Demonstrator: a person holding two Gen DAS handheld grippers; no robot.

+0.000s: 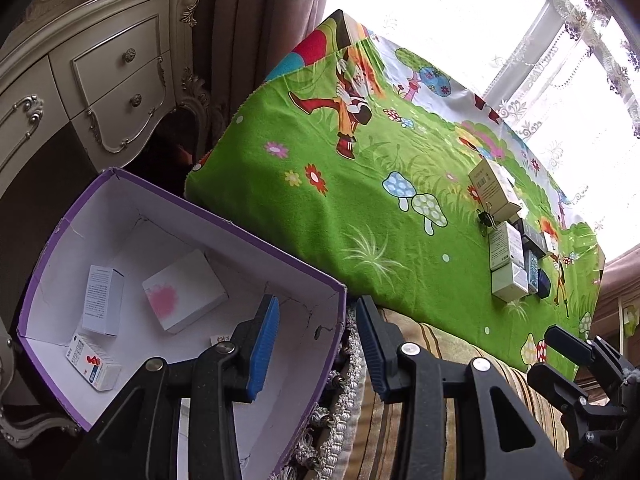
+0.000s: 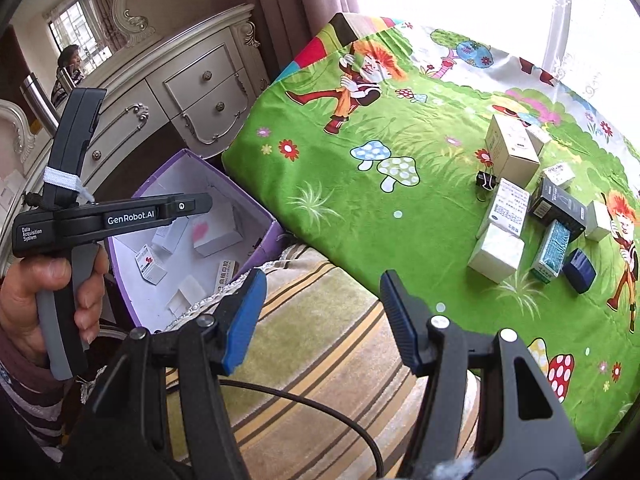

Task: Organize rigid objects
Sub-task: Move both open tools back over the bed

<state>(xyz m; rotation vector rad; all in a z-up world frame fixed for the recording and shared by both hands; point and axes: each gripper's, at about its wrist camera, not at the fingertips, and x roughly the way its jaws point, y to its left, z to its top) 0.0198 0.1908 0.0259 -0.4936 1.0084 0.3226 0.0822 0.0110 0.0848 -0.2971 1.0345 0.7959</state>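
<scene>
A purple box (image 1: 304, 276) with a white inside stands low at the left and holds several small cartons, among them a white one with a pink blot (image 1: 184, 296). My left gripper (image 1: 318, 340) hovers over the box's near corner, open, with nothing between its blue pads. In the right wrist view the purple box (image 2: 276, 236) lies to the left, and a hand (image 2: 48, 292) holds the left tool above it. My right gripper (image 2: 322, 316) is open and empty over a striped cover. Several small cartons (image 2: 512, 152) and a black binder clip (image 2: 486, 182) lie on the green cartoon cloth (image 2: 340, 220).
A cream carved dresser (image 1: 100, 80) with drawers stands behind the box, beside brown curtains (image 1: 248, 40). The striped cushion (image 2: 320, 360) borders the cloth's near edge, and a black cable (image 2: 320, 400) runs across it. A bright window (image 1: 460, 20) lies beyond the cloth. A mirror shows a person (image 2: 70, 64).
</scene>
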